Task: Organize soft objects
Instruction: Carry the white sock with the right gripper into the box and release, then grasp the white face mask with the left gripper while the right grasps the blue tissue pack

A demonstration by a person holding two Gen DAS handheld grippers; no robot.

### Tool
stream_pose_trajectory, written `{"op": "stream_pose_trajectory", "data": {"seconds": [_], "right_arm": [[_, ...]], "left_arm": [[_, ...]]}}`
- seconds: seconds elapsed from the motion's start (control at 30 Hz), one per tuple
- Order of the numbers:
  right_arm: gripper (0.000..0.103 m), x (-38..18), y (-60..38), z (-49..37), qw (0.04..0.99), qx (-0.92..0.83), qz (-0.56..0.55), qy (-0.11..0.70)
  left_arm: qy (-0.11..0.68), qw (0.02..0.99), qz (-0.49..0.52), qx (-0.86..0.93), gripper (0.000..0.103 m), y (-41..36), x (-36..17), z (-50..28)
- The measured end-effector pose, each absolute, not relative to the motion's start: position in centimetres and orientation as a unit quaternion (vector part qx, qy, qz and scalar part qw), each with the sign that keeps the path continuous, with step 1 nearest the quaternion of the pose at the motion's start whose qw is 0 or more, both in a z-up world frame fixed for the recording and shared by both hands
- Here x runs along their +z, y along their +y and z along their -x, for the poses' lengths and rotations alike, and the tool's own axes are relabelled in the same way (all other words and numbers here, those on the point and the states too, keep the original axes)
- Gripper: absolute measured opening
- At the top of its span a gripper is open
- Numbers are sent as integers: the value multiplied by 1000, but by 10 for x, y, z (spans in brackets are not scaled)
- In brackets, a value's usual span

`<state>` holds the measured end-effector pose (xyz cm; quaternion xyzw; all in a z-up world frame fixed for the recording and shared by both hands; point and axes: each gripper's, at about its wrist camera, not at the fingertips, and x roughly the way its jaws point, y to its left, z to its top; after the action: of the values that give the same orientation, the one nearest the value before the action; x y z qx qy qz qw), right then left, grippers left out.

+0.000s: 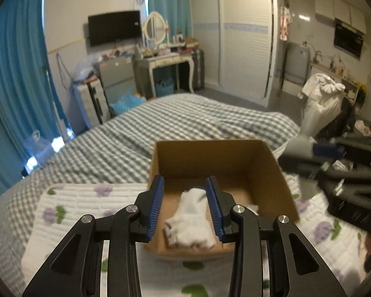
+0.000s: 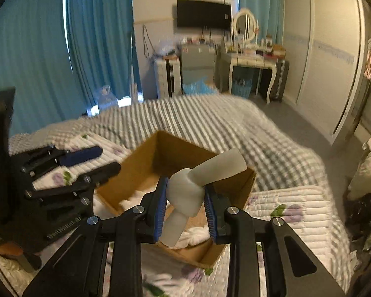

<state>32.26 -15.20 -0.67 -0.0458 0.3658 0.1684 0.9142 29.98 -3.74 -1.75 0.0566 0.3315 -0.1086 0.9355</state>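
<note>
Right claw grips a grey sock over the box; left claw open, holding nothing.

Left claw [image 1: 185,208] hangs above the near end of one cardboard box [image 1: 210,156], jaws apart, level and pointing forward. One white sock [image 1: 190,225] lies on the box floor; a second white scrap at the right wall is too small to identify. Right claw [image 2: 185,203] is clamped on a knotted grey sock [image 2: 185,195], held over the box's near corner; the sock's lower end hides part of the white fabric inside. Box sits on a floral quilt [image 1: 69,212] on the checked bed [image 1: 185,116]. Both views blurred.
</note>
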Motion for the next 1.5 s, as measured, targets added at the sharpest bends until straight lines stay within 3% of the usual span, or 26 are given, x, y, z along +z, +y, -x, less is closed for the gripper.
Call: {"op": "stream_pose_trajectory", "data": {"seconds": [0.3,0.37,0.4,0.43,0.73,0.97,1.07,1.13,1.2,1.5], "right_arm": [[30,-74,-173,-366,895,167,22,413],[34,-75,-176,-366,895,162,18,414],[46,-74,-178,-365,898,158,17,411],[60,-72,-179,-363,901,153,17,406],[69,7,-200,-307,929,132,16,347],[74,87,-208,-217,947,122,28,297],[81,104,-204,-176,950,126,39,283],[91,110,-199,-147,951,133,42,277],[97,108,-197,-125,951,140,43,274],[98,39,-153,-56,927,181,78,320]], "left_arm": [[350,926,-98,-105,39,-54,-54,-324],[355,924,-100,-97,59,-55,-56,-324],[351,927,-93,-91,80,-53,-54,-322],[341,932,-84,-88,83,-52,-51,-319],[313,946,-59,-65,83,-30,11,-280],[266,961,-59,-55,83,-14,78,-196],[246,965,-68,-52,85,-10,96,-155],[234,968,-71,-47,96,-5,101,-135],[223,971,-71,-45,97,0,102,-112],[253,963,-89,-28,97,13,44,-61]]}}
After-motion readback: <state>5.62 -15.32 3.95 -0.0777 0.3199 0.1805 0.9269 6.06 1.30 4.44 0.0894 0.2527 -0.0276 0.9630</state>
